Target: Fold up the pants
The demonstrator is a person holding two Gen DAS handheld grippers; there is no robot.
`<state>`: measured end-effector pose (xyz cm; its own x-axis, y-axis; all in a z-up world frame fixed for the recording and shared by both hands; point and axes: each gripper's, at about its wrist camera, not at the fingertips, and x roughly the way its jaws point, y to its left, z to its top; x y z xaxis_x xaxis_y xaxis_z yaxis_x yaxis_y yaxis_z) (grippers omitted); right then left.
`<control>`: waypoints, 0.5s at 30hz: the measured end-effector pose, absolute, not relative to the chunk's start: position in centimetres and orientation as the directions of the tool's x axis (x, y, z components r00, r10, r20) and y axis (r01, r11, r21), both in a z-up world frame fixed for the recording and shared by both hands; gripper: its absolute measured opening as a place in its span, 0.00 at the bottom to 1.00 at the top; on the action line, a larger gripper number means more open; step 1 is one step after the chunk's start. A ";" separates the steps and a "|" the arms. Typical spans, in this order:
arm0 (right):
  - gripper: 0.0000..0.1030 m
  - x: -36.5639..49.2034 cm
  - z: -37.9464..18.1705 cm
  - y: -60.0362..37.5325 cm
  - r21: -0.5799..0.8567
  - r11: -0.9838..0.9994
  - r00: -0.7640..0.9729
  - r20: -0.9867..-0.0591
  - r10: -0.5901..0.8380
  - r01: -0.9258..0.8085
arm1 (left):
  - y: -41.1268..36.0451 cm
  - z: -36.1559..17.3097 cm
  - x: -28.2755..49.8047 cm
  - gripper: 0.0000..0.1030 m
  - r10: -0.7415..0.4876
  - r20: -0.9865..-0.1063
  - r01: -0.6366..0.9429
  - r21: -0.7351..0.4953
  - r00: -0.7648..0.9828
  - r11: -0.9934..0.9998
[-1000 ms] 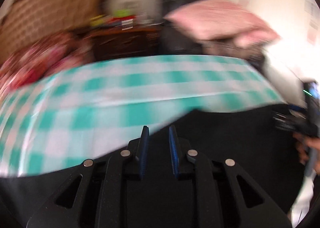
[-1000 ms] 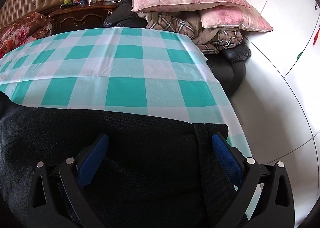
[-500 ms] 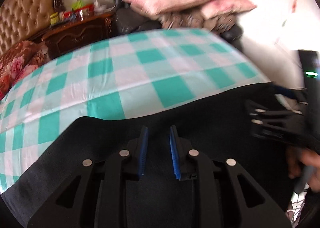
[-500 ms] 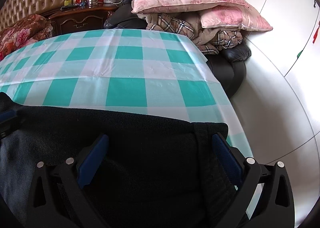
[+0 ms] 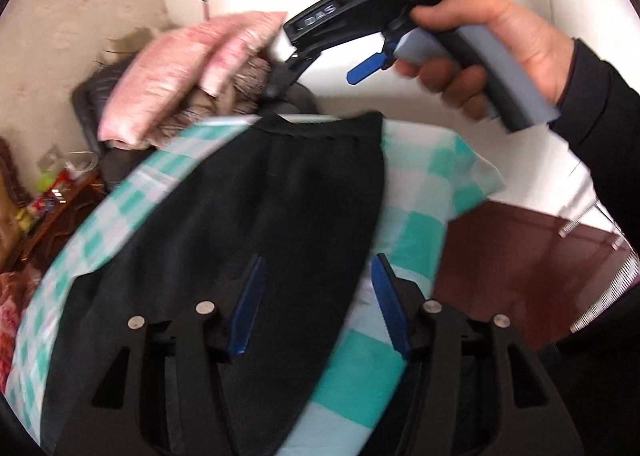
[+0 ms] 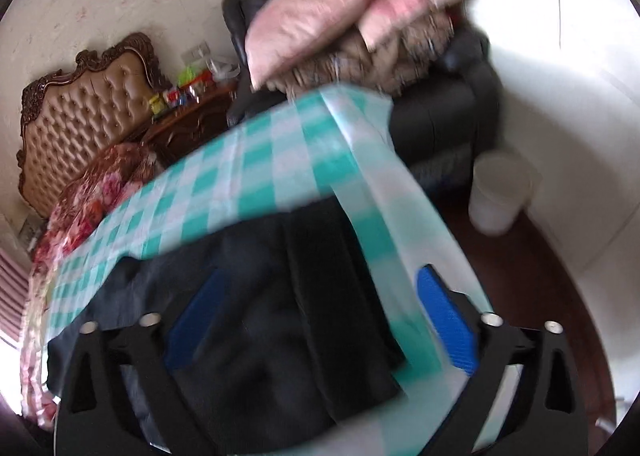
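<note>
Black pants (image 5: 256, 240) lie flat and folded over on a table with a green-and-white checked cloth (image 5: 416, 192). They also show in the right wrist view (image 6: 280, 316). My left gripper (image 5: 316, 304) is open and empty above the pants' near end. My right gripper (image 6: 320, 316) is open and empty above the pants, near the table's right edge. In the left wrist view the right gripper's body (image 5: 360, 8) is held in a hand above the pants' far end.
The checked cloth (image 6: 256, 168) hangs over the table edge. Pink pillows (image 6: 344, 4) lie on a dark armchair (image 6: 440, 112) behind it. A white bin (image 6: 500, 196) stands on the dark floor at right. A tufted headboard (image 6: 84, 116) and nightstand (image 6: 188, 124) are at left.
My left gripper has opened and let go of the pants, which now lie folded on the table. Both grippers have lifted and tilted away from the cloth.
</note>
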<state>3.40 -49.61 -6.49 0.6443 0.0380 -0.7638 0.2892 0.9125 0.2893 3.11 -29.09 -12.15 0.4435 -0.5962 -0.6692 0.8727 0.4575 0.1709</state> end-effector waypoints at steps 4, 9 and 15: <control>0.66 3.5 -8.6 -50.6 0.343 0.898 0.614 -0.782 0.111 0.274 | -30.9 -14.6 2.8 0.48 -0.543 -0.711 0.882 0.247 0.446 0.401; 0.57 6.9 -9.7 -49.2 0.348 0.921 0.567 -0.801 0.194 0.177 | -30.7 -14.6 4.1 0.18 -0.536 -0.711 0.867 0.217 0.455 0.448; 0.10 9.2 -10.1 -49.2 0.263 0.946 0.513 -0.848 0.133 0.189 | -30.5 -14.2 3.8 0.11 -0.547 -0.695 0.863 0.222 0.466 0.453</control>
